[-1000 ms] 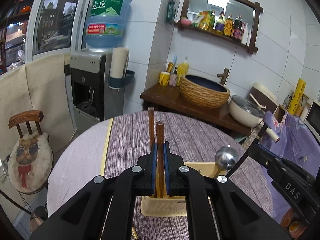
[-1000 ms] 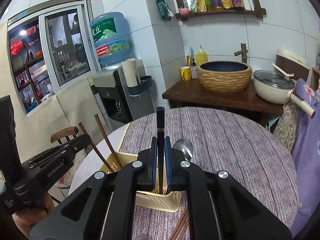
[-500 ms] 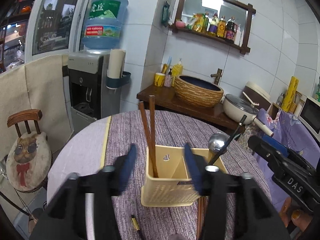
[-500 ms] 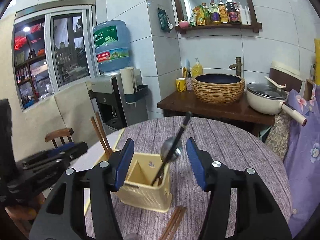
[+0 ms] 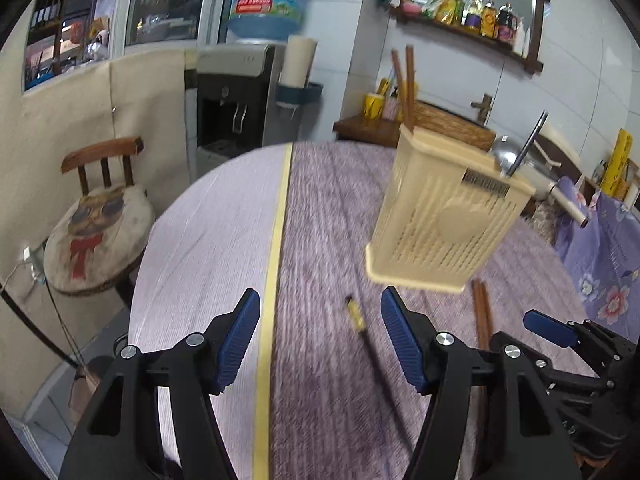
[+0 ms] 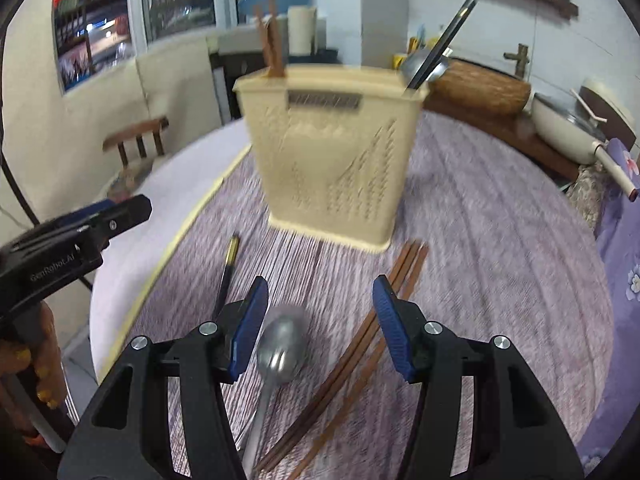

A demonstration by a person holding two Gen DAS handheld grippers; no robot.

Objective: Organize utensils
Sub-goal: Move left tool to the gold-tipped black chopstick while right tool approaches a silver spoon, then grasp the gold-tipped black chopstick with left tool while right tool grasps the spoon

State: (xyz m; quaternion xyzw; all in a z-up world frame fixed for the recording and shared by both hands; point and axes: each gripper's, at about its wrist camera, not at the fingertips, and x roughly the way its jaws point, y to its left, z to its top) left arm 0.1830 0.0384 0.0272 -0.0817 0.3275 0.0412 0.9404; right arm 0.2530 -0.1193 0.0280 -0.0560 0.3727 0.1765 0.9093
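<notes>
Below the spread right hand-held gripper (image 6: pixel 318 322), a blurred spoon (image 6: pixel 280 350), seemingly ungripped, runs off-frame.

Perforated plastic caddy (image 6: pixel 332 152), shiny metal spoon (image 6: pixel 282 346), wooden chopsticks (image 6: pixel 360 344)

frames: black plastic, angular arms with triangular cut-outs
pads: blue ribbed fingers (image 5: pixel 236 336)
screws: silver round heads at pivots
marking: pale lettering, seemingly "GenRobot.AI", on left gripper (image 6: pixel 120 210)
nails: yellow polish

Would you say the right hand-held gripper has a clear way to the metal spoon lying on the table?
Probably yes: the right hand-held gripper is open, the spoon lies just ahead between its fingers, and nothing covers it.
</notes>
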